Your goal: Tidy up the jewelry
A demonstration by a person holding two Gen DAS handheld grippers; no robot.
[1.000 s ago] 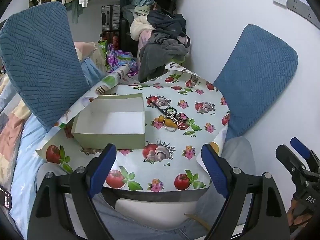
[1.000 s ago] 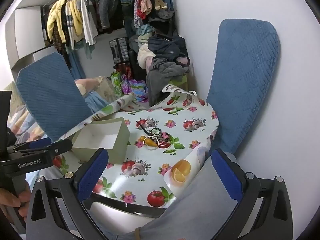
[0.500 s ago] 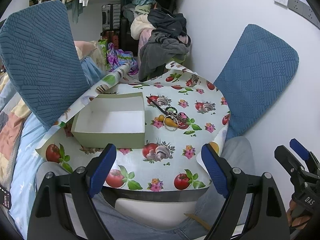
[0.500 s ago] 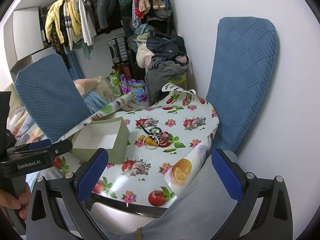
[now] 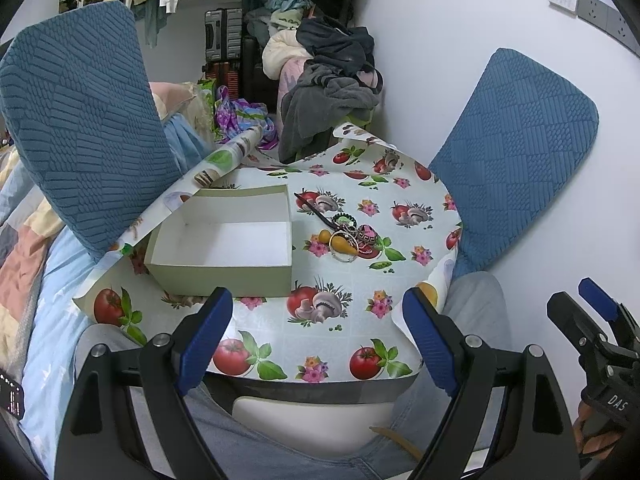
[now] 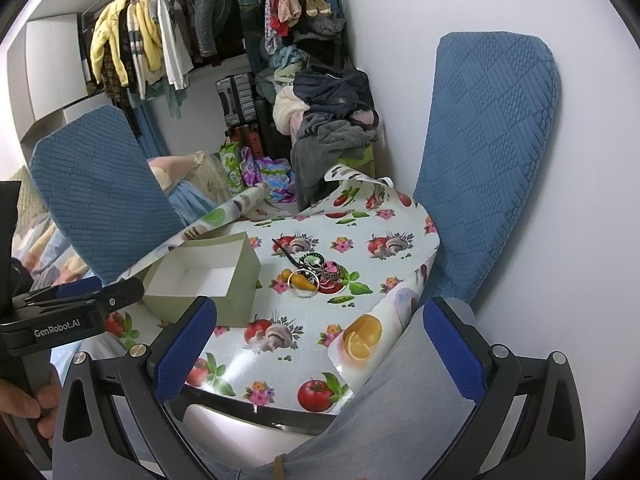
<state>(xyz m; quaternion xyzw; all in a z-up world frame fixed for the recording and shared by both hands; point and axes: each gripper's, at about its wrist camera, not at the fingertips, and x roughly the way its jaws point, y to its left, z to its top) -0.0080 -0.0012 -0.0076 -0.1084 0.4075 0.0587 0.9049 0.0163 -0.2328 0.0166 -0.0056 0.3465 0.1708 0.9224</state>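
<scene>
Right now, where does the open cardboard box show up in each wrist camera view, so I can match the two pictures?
Left wrist view: the open cardboard box sits left of centre on the table, above the left finger.
Right wrist view: the open cardboard box sits left of centre, partly behind the other gripper.
Shared landmark: the jewelry pile lies just right of the box, apart from it, in both.

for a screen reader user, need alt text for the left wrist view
An empty open box sits on a fruit-print tablecloth, left of a small jewelry pile. The left gripper hovers at the near edge, jaws open.
</scene>
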